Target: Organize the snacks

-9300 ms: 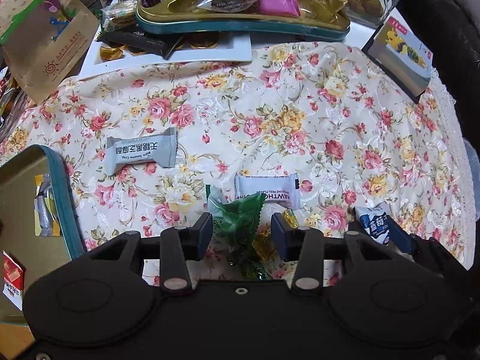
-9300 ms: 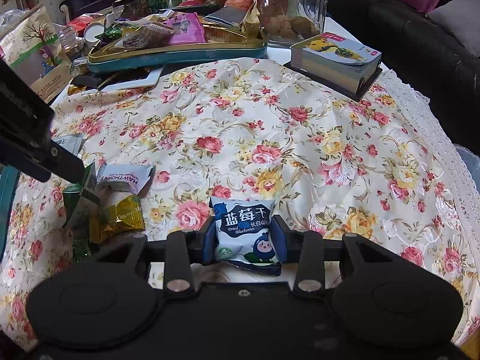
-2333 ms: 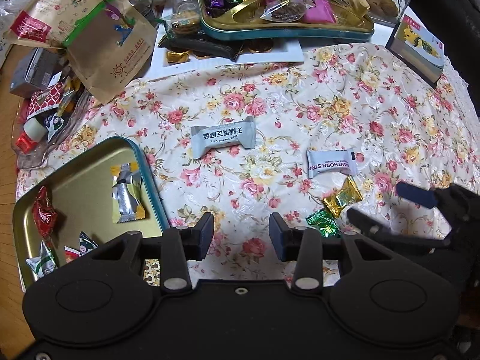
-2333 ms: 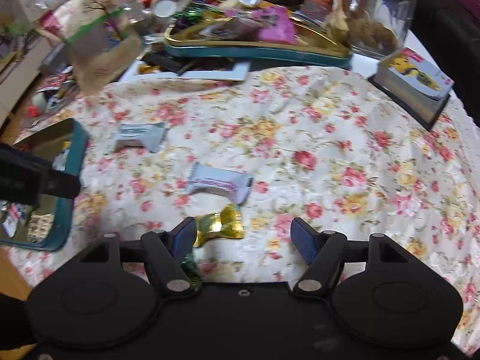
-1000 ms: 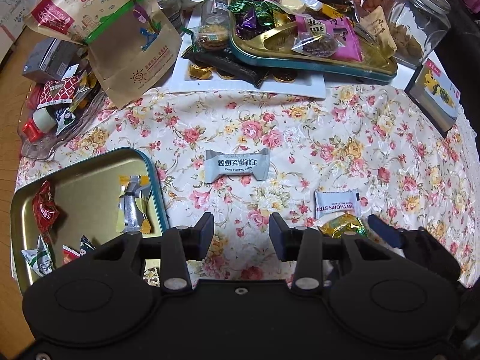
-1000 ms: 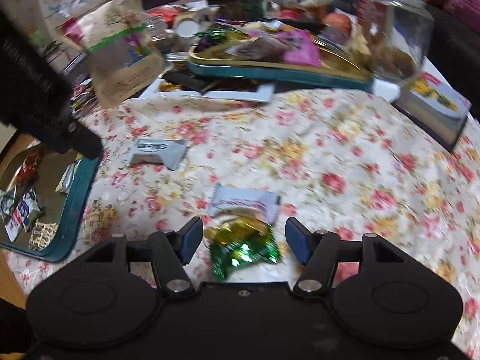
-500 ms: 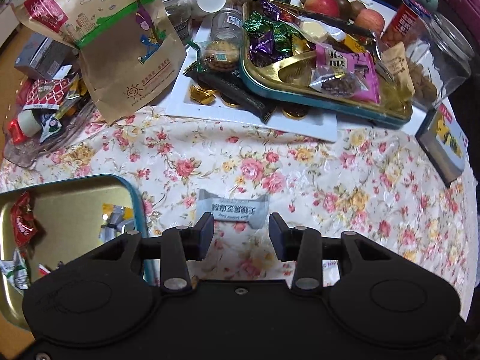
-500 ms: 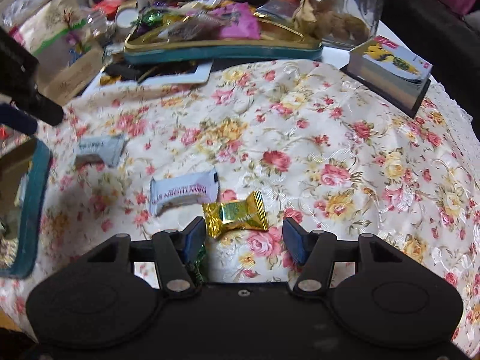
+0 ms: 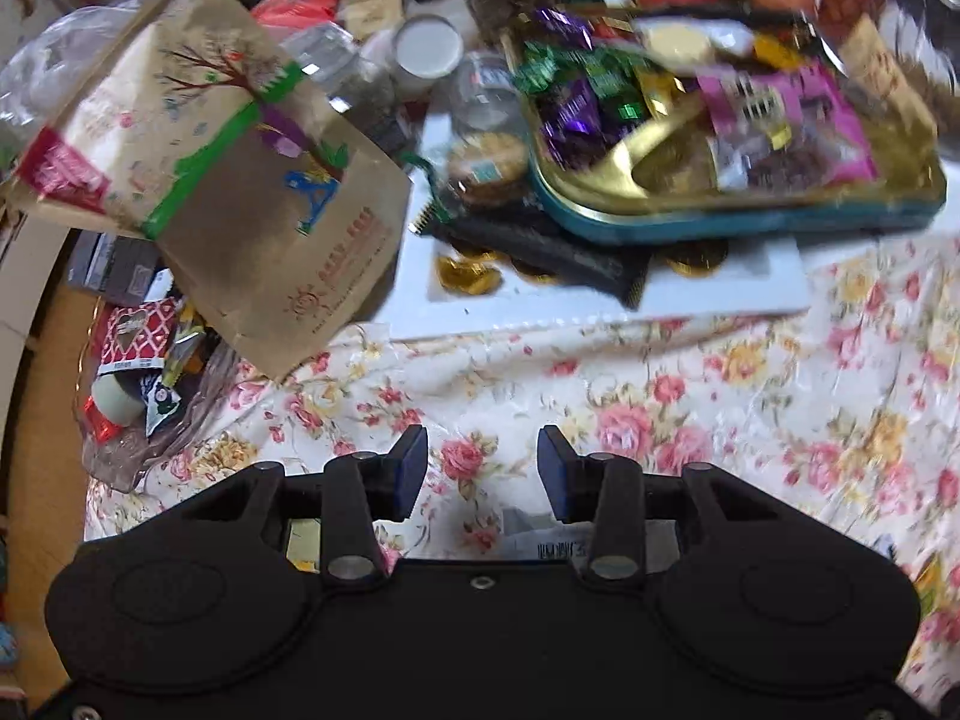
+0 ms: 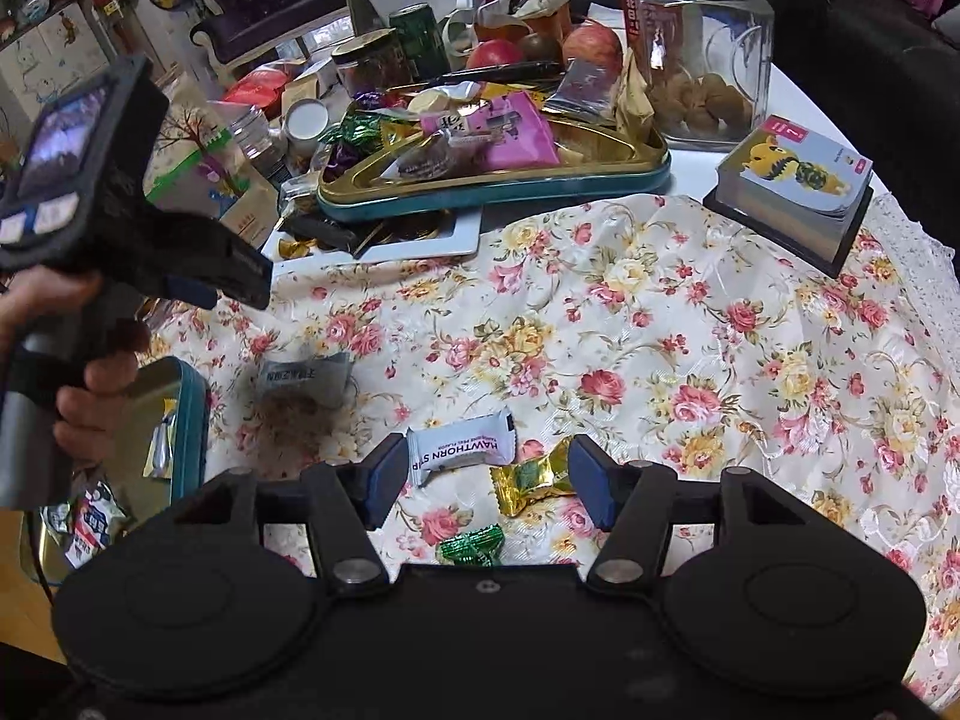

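Snacks, right wrist view: a white hawthorn strip packet (image 10: 461, 447), gold candy (image 10: 531, 478) and green candy (image 10: 471, 544) lie on the floral cloth (image 10: 690, 348) of the table, between and just ahead of the right tool (image 10: 489, 480), whose fingers are spread with nothing pinched.
Only in this view: a grey packet (image 10: 306, 378) beneath the left tool (image 10: 222, 279); a teal tin (image 10: 180, 420) holding wrapped snacks at the left edge.
Left wrist view: the left tool (image 9: 483, 471) is spread over bare cloth, pinching nothing; the grey packet (image 9: 540, 543) peeks out just behind its fingers.
Only in this view: a brown paper bag (image 9: 240, 204) at far left, blurred.
Both views: a heaped teal tray (image 9: 750, 213) beyond the cloth.
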The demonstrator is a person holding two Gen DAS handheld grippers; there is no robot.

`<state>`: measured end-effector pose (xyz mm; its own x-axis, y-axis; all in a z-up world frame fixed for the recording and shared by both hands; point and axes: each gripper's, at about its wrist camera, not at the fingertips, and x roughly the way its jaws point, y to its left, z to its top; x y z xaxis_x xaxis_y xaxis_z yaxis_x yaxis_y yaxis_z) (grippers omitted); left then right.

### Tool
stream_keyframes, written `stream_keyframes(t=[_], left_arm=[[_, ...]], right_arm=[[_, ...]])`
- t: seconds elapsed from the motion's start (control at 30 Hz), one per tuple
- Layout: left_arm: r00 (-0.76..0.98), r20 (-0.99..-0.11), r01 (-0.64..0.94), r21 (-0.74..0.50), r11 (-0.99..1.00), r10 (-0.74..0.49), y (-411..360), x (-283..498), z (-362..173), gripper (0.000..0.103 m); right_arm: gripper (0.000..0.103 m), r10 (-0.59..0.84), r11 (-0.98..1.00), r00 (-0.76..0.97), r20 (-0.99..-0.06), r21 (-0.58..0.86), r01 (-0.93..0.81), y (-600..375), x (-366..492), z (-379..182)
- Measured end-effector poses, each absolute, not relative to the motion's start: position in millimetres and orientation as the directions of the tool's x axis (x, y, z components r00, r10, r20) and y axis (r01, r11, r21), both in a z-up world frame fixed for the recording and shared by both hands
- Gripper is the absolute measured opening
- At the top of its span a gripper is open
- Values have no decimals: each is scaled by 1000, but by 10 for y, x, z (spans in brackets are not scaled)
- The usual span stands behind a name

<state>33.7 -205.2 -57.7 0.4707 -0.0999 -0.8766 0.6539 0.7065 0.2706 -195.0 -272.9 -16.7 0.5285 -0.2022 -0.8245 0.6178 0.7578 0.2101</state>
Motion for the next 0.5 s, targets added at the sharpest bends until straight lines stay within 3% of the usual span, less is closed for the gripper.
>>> stream_keyframes(t=[0.5], left_arm=[[365, -931, 720, 284, 634, 3, -2014, 201, -849, 50]], right_arm=[[62, -168, 722, 544, -822, 273, 636, -2772, -2008, -128]])
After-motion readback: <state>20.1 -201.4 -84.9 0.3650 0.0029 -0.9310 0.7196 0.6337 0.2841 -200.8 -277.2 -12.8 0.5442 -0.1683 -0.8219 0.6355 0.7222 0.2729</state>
